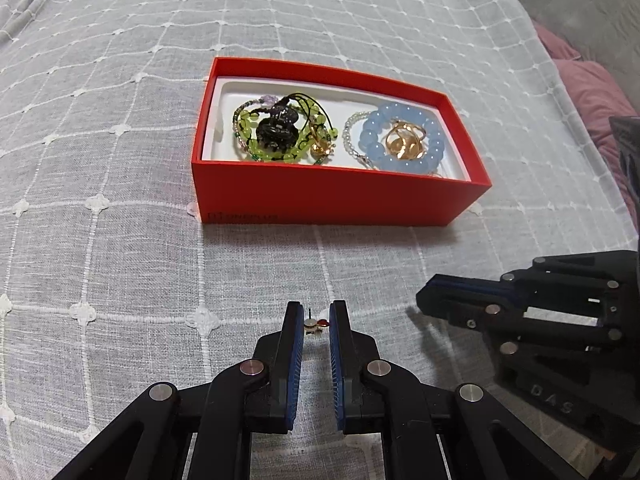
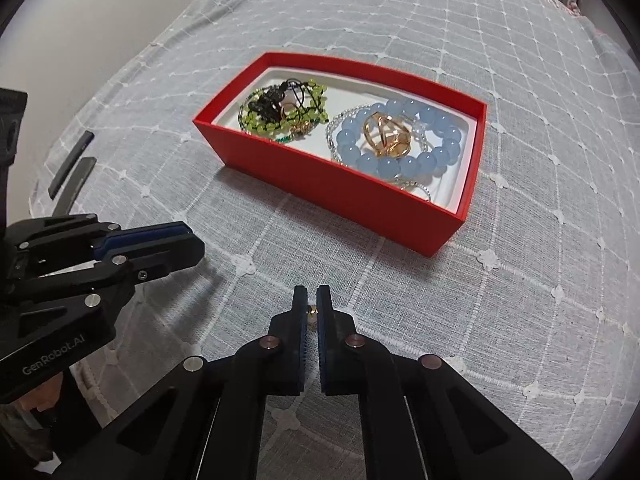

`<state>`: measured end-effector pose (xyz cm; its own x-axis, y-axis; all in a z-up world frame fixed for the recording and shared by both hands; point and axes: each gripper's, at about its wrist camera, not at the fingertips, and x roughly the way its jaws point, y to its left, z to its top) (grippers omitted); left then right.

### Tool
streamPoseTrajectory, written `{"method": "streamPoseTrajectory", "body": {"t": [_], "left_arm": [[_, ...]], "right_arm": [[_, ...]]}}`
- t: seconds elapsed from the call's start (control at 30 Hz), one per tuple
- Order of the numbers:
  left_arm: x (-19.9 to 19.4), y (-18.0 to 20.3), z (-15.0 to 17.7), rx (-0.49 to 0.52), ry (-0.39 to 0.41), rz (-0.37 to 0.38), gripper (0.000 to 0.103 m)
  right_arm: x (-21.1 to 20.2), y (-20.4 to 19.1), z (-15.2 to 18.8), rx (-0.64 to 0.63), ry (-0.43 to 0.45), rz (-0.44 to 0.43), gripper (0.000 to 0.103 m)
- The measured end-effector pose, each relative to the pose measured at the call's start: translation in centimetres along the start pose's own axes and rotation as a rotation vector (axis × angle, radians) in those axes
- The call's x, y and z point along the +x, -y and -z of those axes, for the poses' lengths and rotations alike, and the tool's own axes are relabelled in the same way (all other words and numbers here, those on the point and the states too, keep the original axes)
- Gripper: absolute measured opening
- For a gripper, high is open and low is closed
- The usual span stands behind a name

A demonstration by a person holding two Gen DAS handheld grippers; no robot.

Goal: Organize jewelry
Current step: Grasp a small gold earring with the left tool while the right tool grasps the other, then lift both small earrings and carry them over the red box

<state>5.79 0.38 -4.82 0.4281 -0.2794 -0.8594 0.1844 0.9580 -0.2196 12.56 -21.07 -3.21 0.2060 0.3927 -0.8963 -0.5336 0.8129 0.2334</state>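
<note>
Left hand-held gripper (image 1: 316, 312): nearest to the left wrist camera, in front of the red box; its blue-padded fingers are clenched on a small earring stud (image 1: 313, 325) with a white bead, a red dot and a thin post.
Right hand-held gripper (image 2: 311, 300): also in front of the red box, to the right of the left one; its fingers are pinched on a tiny gold earring back (image 2: 312, 312).
Bedspread (image 1: 120, 240): grey fabric with a white stitched grid, lying under both grippers and the red box.
Red box (image 1: 320, 196): open, resting on the bedspread beyond both grippers, with a white liner inside.
Green bead bracelet (image 1: 256, 148): in the left half of the red box, tangled with a dark hair claw (image 1: 276, 124) and black cord.
Blue bead bracelet (image 1: 372, 148): in the right half of the red box, ringing gold rings (image 1: 404, 140); a chain of small clear beads (image 1: 350, 136) lies against its left side.
Pink cloth (image 1: 592, 92): to the right of the red box, past the bedspread's edge.
</note>
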Motion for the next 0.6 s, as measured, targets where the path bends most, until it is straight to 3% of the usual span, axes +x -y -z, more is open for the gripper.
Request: {"method": "streamPoseTrajectory", "body": {"t": [0.3, 0.6], "left_arm": [[-1.1, -0.5, -0.3, -0.030, 0.048, 0.025, 0.008], [-2.9, -1.1, -1.6, -0.066, 0.136, 0.114, 0.008]], "right_arm": [[-1.8, 0.8, 0.0, 0.032, 0.045, -0.039, 0.004], [-3.7, 1.6, -0.4, 0.069, 0.099, -0.071, 0.004]]}}
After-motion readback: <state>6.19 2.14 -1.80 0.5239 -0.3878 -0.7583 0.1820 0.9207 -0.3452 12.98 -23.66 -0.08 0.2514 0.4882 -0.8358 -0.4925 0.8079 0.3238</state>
